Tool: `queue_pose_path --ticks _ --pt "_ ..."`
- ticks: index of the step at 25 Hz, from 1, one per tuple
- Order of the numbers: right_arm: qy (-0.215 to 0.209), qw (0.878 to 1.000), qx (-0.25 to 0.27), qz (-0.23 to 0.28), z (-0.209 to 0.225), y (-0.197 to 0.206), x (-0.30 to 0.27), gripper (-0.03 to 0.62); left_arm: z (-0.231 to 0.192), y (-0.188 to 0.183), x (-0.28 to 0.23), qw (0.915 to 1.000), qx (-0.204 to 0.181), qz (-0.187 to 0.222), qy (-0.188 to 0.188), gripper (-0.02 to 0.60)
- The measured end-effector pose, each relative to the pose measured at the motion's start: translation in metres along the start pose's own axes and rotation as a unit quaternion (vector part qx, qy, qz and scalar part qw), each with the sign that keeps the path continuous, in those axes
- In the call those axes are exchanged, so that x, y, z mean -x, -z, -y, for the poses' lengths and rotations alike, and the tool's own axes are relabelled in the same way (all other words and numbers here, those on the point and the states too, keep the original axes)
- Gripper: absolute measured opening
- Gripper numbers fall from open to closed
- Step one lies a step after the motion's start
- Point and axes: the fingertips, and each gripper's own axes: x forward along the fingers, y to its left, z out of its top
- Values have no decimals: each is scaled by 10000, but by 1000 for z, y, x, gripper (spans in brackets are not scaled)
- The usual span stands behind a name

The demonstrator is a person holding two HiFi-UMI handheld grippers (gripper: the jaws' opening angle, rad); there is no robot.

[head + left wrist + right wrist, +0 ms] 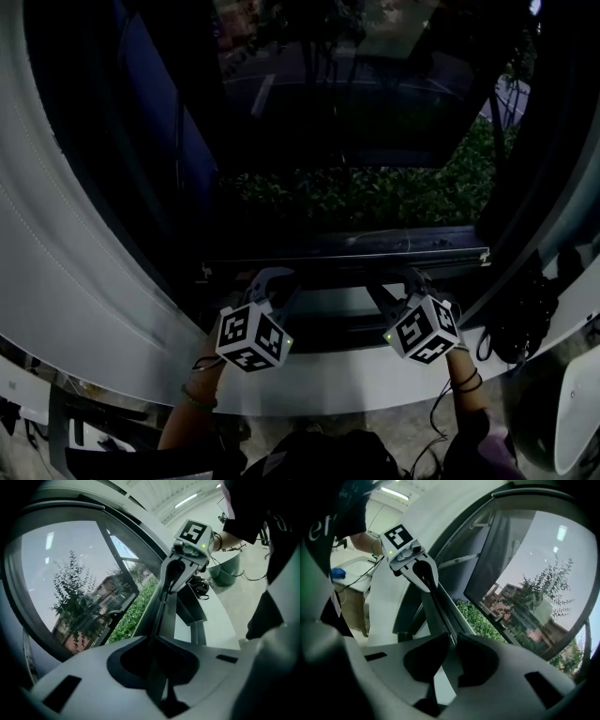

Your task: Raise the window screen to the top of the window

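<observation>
The window screen's dark bottom bar [347,251] runs across the low part of the window, just above the sill. My left gripper [272,278] is shut on the bar near its left end. My right gripper [413,279] is shut on it toward the right end. In the left gripper view the jaws [153,639] pinch the bar's thin edge [161,606], which leads up to the right gripper [177,571]. The right gripper view mirrors this: its jaws [453,641] clamp the bar [440,609], with the left gripper [423,573] farther along.
A white sill [347,380] lies below the bar, and the white window frame [56,262] curves up on the left. A black bundle of cables [516,319] sits on the sill at right. Green shrubs [356,192] show through the glass.
</observation>
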Motion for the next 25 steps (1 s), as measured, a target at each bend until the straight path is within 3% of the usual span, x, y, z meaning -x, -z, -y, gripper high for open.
queue_pose_path --ticks 4,10,18,25 --pt "-183 9982 450 -360 2 6 -11 43 -2 8 -8 9992 -310 -247 85 29" --pt "-486 9923 906 -698 7 17 -20 43 1 11 -17 9973 -429 -496 343 29" --pt "-751 9884 1049 -802 7 18 -20 38 2 9 -20 9944 -528 -740 545 29" --pt "-1052 9789 1289 -1190 5 20 -21 26 4 10 -22 9852 -1094 -1192 558 28"
